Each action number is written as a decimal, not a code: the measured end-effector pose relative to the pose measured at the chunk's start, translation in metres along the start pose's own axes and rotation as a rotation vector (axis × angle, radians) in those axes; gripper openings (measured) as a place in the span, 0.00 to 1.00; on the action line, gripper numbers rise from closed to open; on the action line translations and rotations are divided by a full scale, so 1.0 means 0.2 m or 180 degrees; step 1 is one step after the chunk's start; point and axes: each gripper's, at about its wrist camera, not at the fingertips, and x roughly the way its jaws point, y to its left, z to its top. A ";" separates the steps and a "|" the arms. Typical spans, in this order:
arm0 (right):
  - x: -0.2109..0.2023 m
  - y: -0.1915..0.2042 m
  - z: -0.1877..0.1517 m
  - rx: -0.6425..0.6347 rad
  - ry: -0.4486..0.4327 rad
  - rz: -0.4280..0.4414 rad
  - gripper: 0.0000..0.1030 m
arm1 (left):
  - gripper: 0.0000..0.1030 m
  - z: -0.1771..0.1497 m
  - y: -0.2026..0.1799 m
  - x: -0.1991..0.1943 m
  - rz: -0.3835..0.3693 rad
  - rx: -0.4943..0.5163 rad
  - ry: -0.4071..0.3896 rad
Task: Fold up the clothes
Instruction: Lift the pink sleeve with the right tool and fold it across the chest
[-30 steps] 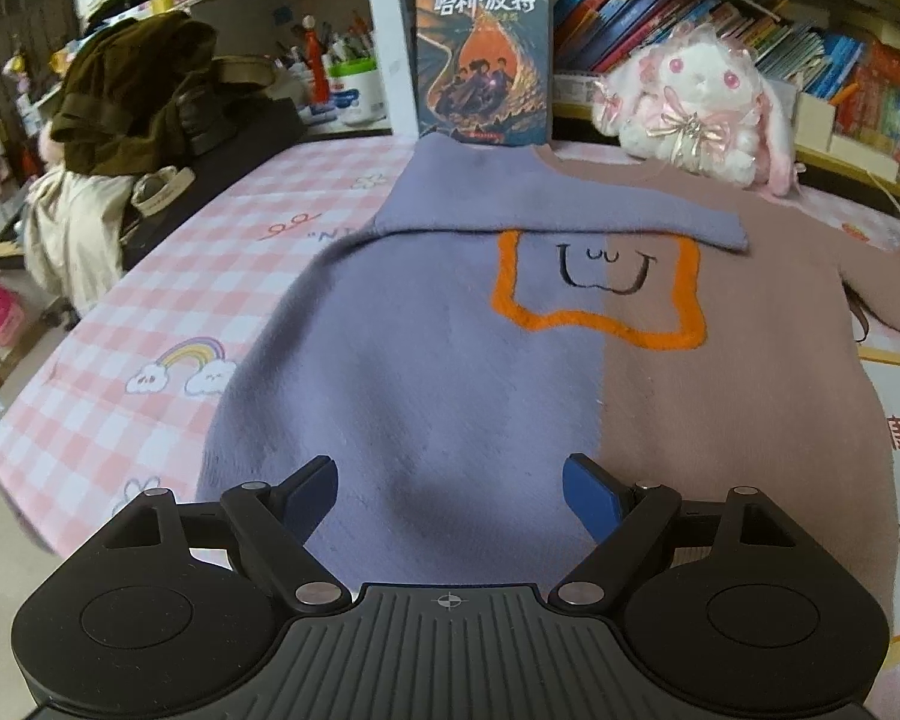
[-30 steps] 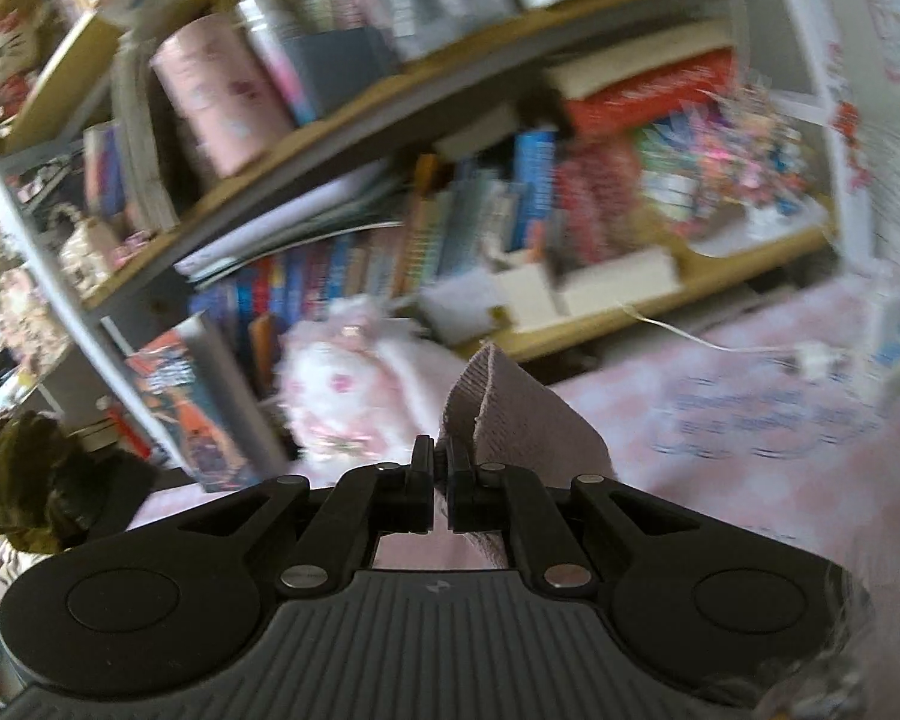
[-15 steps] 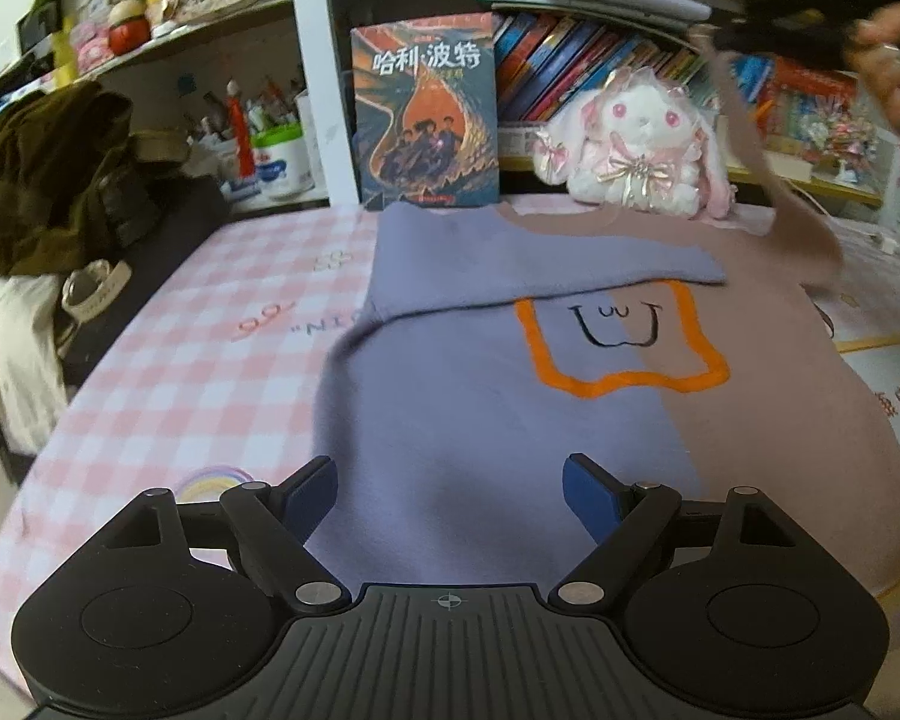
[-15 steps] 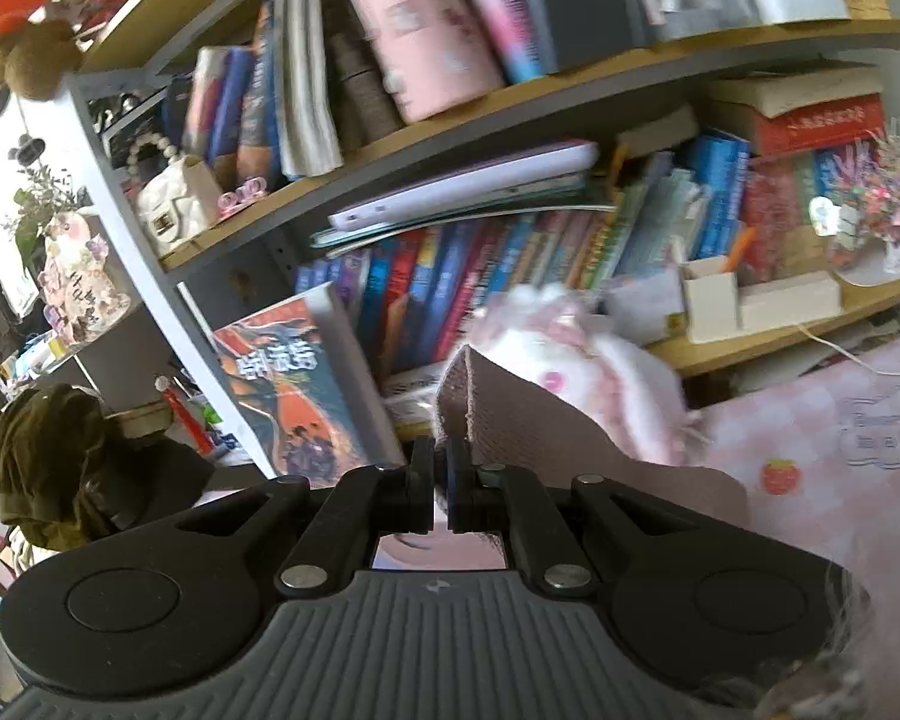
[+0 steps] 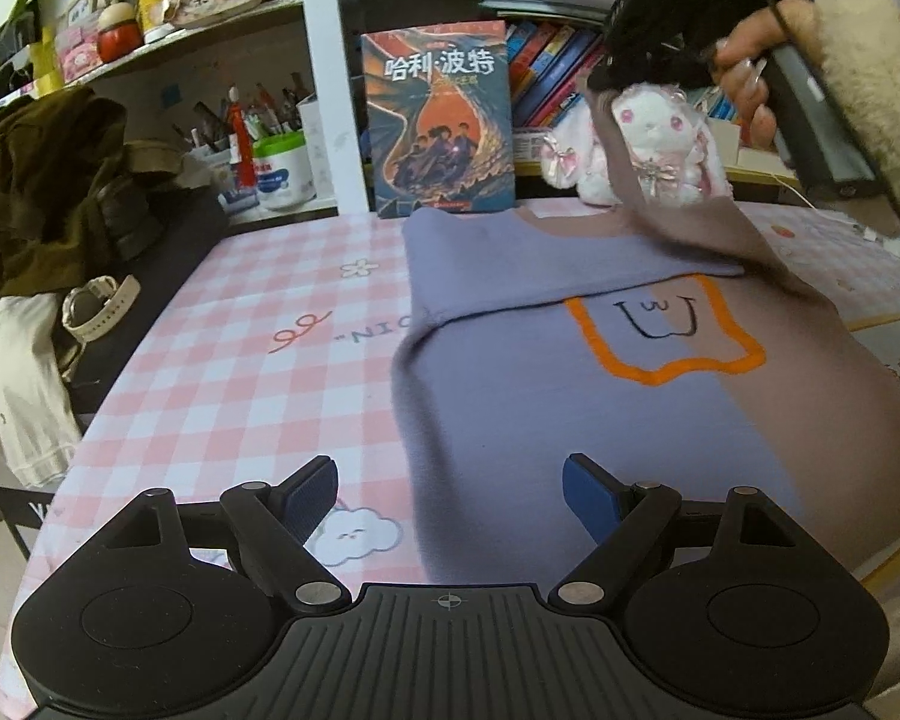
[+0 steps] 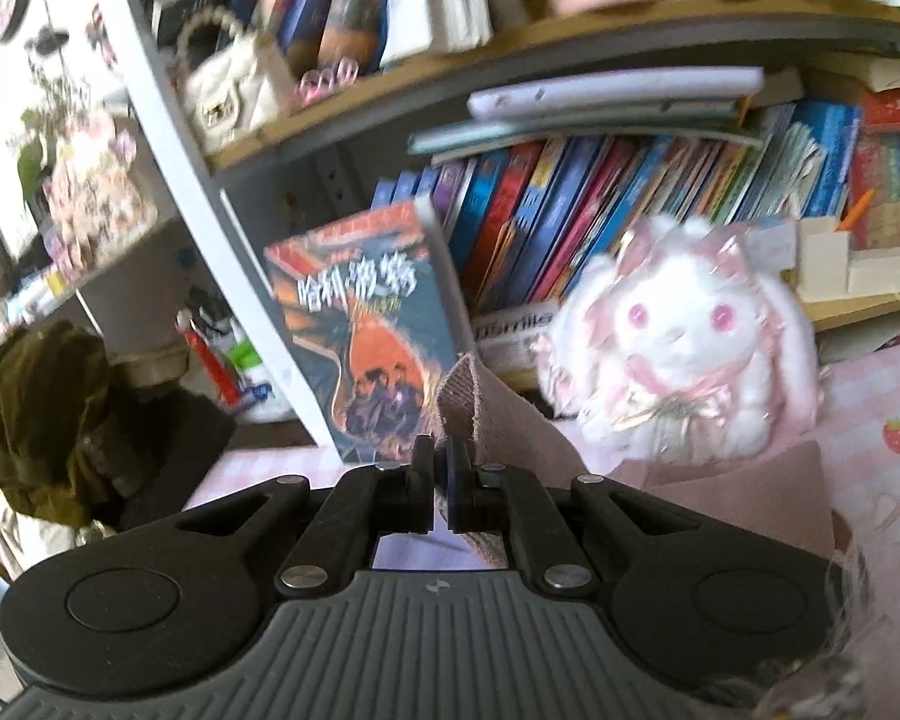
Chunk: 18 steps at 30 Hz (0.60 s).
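At the far left a dark green jacket (image 5: 48, 180) is heaped on a chair, clear of the work. On the pink checked desk (image 5: 222, 372) the sweater (image 5: 510, 396) is laid flat, front up, half lilac and half mauve, with an orange-outlined face on the chest. Its lilac sleeve (image 5: 546, 267) is already laid across the chest, so one side of the fold appears done. The left hand-held gripper (image 5: 449, 495) is held low at the hem with its jaws spread wide and nothing between them, probably kept ready to steady or take the hem. Behind the collar a book (image 5: 444, 120) is propped upright, and a white plush rabbit (image 5: 654, 144) is seated beside it. At the right the mauve sleeve (image 5: 684, 222) is lifted off the desk, its ribbed cuff pinched in the closed right hand-held gripper (image 6: 441, 465), raised high so the sleeve can be carried over the chest and laid on the lilac one
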 end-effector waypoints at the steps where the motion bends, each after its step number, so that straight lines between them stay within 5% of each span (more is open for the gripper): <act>1: 0.02 0.01 -0.01 -0.0005 0.0031 -0.0008 0.04 | 0.82 0.00 0.01 0.00 0.0003 -0.0009 0.0003; 18: 0.26 0.16 -0.21 -0.0151 0.0534 -0.0010 0.04 | 0.82 -0.02 0.12 0.02 0.0022 -0.0064 0.0037</act>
